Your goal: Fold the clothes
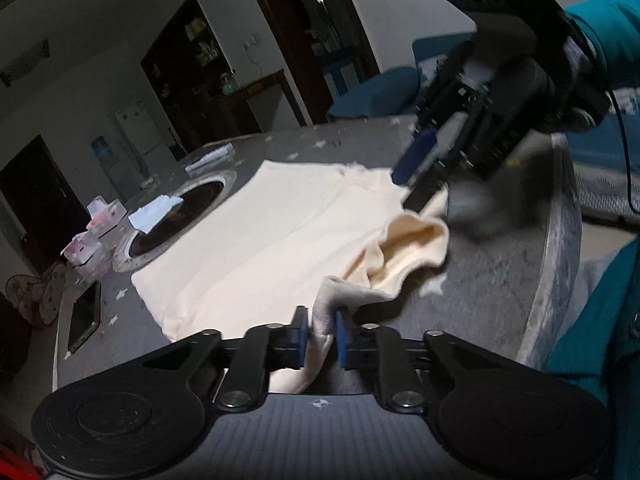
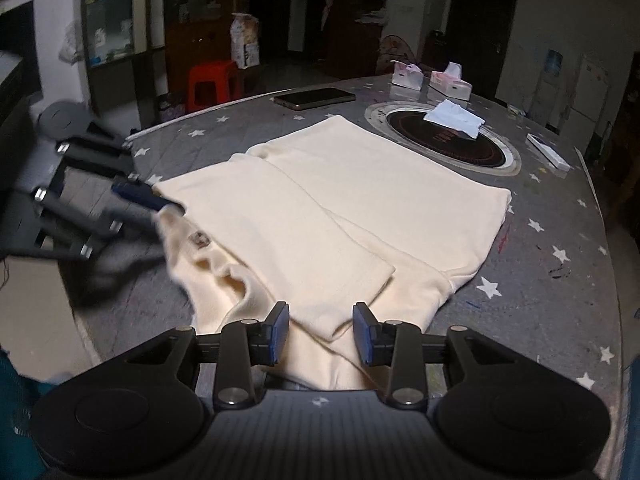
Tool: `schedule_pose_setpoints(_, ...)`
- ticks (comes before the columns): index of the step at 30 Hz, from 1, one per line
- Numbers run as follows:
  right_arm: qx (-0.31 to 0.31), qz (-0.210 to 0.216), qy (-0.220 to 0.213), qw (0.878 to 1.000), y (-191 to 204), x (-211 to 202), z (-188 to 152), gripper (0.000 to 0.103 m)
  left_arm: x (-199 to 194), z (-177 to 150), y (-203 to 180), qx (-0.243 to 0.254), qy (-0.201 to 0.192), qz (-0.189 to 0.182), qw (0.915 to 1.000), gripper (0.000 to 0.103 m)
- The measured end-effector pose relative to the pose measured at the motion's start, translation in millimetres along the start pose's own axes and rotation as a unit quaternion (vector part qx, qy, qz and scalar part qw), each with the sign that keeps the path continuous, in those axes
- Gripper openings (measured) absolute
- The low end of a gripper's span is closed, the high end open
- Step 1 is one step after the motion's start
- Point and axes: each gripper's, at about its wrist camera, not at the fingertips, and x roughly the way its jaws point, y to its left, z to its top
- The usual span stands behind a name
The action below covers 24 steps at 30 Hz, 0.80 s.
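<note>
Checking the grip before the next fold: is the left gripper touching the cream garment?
Touching. The left wrist view shows the left gripper with its blue pads pinched on a raised fold of the cream garment.

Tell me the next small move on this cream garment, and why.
Probably close the right tool on the folded edge between its open pads. The left tool already pinches the cream garment at its bunched corner, so both could then lift that end together.
</note>
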Motion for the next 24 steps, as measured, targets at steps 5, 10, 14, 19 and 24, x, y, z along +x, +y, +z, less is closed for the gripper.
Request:
schedule_pose_setpoints(5, -0.076, 0.010, -0.005, 0.997, 17, -17, -4, 0.053, 6, 12, 25, -0.059, -0.006, -0.005, 0.9982, 0.010)
schedule_pose_setpoints(10, -0.150, 0.005, -0.010, 0.989, 35, -16, -10, 0.055, 18, 22, 50, -0.105, -0.010, -0.017, 0.9943, 0.010)
schedule_pose_setpoints(14, -0.168, -0.009, -0.024, 0.985, 41, 0, -12, 0.055, 22, 22, 54, -0.113, -0.006, -0.021, 0.9934, 0.010)
schedule_pose_setpoints(19, -0.142, 0.002, -0.027, 0.990, 32, 16, -10, 0.030, 17, 15, 50, -0.110, 0.002, -0.025, 0.9936, 0.014)
schedule_pose_setpoints(24, -0.108, 0.012, -0.025, 0.994, 20, 13, -3, 0.015, 7, 2, 39, -0.087, 0.007, -0.003, 0.9962, 0.037)
